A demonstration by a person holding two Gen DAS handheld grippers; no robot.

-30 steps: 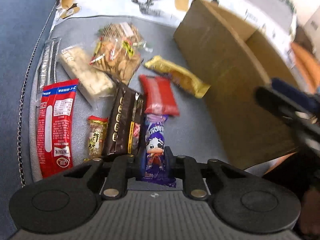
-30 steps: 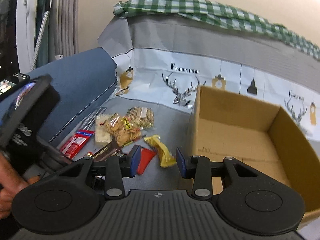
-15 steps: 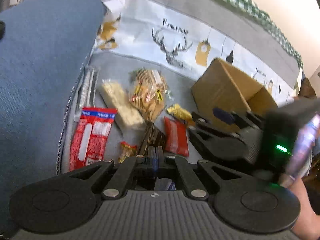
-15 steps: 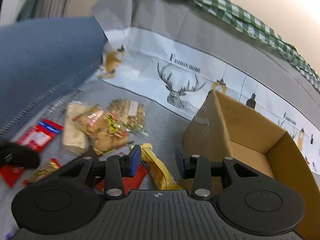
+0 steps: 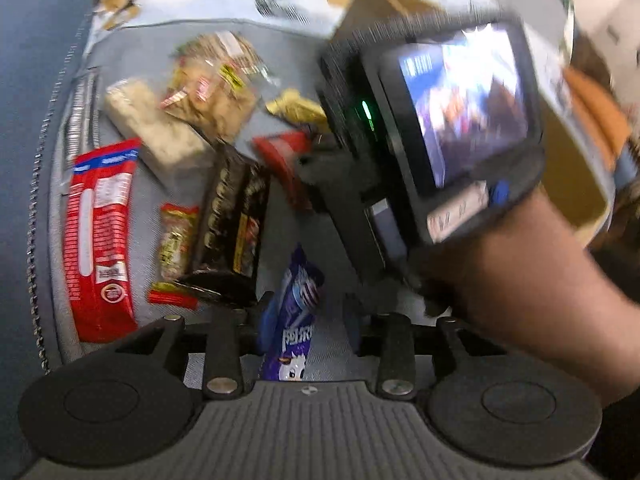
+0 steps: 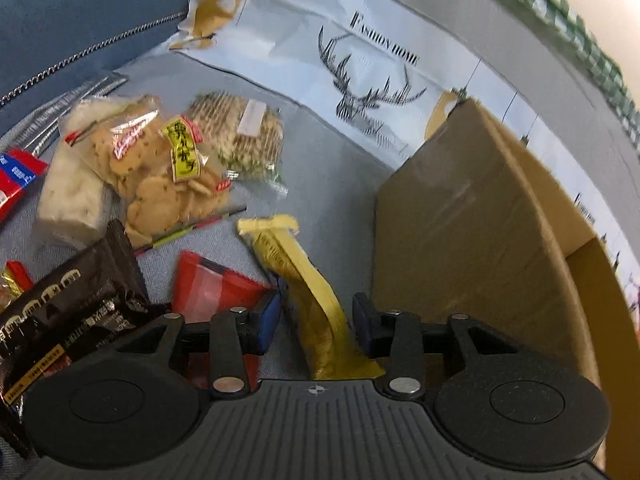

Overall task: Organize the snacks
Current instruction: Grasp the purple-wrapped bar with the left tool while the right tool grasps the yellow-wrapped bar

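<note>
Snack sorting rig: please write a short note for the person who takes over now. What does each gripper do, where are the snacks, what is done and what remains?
Left gripper: open, a purple snack packet between its fingers, not clamped.
Right gripper: open, low around the yellow snack bar, which lies beside the cardboard box.
Snacks on the grey cushion: red packet, black packet, cracker bag, long red pack and others.
Done: no snack visible in the box; only a corner of its inside shows.
Left: probably close on the yellow bar, put it in the box, then the rest.
</note>
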